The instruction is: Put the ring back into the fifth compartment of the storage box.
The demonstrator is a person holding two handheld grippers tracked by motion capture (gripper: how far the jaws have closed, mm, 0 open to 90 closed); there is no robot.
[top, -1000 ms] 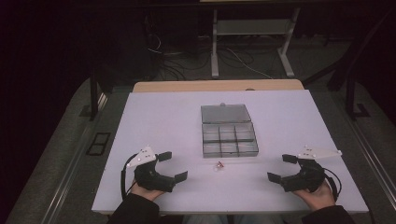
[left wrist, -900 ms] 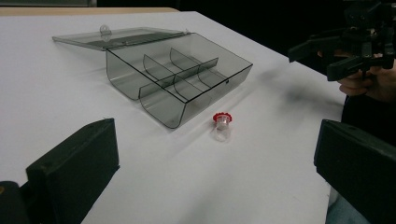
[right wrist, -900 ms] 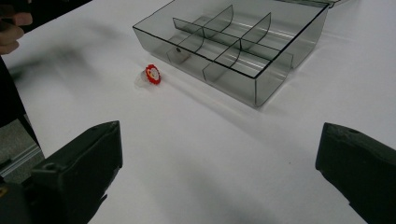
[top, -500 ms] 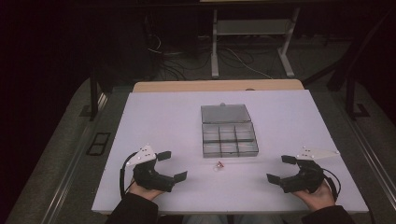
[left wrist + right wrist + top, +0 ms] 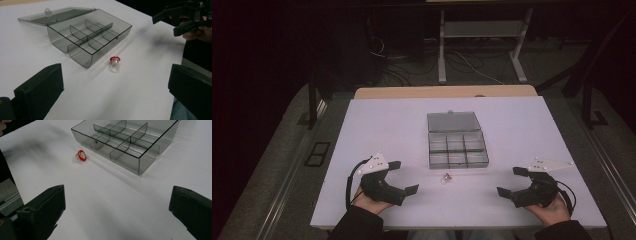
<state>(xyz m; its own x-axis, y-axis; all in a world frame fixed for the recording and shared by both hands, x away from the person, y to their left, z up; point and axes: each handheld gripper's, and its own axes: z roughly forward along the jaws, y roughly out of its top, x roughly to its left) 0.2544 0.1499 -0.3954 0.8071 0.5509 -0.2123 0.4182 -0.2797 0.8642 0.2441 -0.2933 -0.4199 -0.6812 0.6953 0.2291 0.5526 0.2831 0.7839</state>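
Left claw [image 5: 403, 176], right claw [image 5: 512, 181] gaping, low over table [image 5: 377, 125].

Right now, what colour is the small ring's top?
Red, on a clear plastic ring; the right gripper view shows it best.

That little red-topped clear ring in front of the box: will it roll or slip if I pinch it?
The ring looks small and light, so a jaw nudge would probably skate it across the smooth table. Its clear band looks rounded and may roll. The glossy plastic is probably slippery, so pinch across the red top.
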